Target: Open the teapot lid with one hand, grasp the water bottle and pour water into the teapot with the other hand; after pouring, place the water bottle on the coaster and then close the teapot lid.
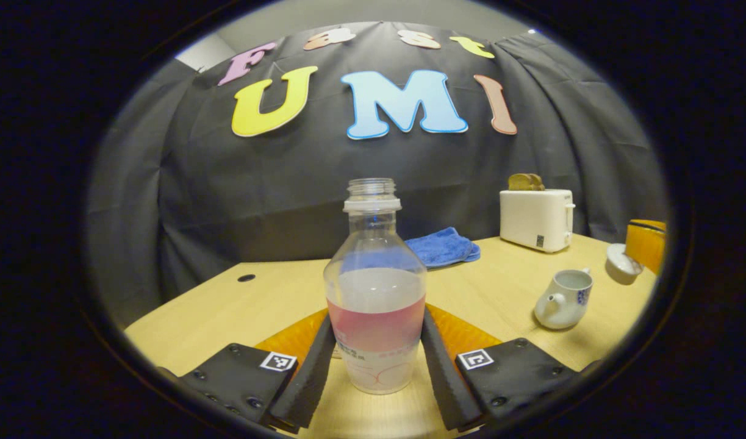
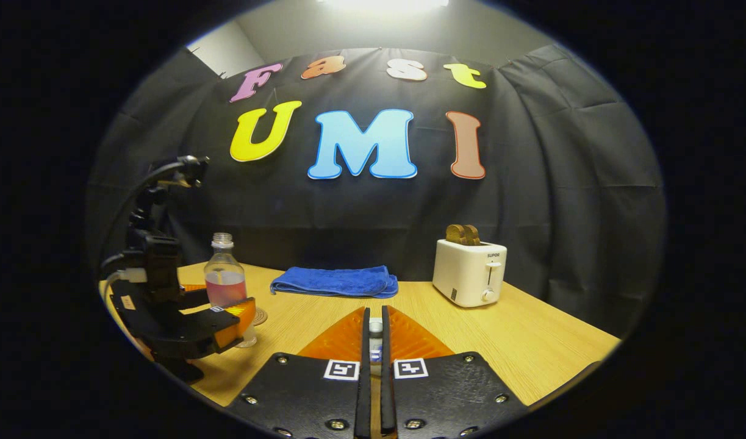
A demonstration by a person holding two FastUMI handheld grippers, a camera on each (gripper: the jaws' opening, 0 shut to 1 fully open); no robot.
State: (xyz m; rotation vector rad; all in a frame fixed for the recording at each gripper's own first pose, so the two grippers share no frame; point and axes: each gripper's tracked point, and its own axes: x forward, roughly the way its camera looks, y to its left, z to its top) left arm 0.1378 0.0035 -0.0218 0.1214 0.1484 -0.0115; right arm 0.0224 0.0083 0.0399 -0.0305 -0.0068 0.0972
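Your left gripper (image 1: 376, 360) has the bottle (image 1: 376, 292) dead centre between its fingers (image 1: 308, 372), standing upright on the table (image 1: 226, 311), cap off, roughly half full of pinkish water. The fingers sit right at the bottle's sides, but I can't tell for sure if both are actually pressing or just flanking it, so call it a narrow stance around the bottle. From the right gripper view the same gripper reads as wrapped around the lower half of the bottle, just beside what looks like the coaster (image 2: 260, 317) on the table.

What matters for the pour: the teapot (image 1: 565, 299) is ahead and well off to the right of that left gripper, lid off, mouth open, spout pointing back toward your left. So the bottle has to travel right and a bit forward, then tip with its neck over that opening.

Your right gripper (image 2: 376, 341) is pinched nearly closed on something small and pale, most likely the lid (image 1: 623, 262), which from the left gripper view hangs beyond and right of the teapot.

Toaster (image 1: 536, 218) and blue cloth (image 1: 443, 247) sit farther back, out of the path I'd guess.
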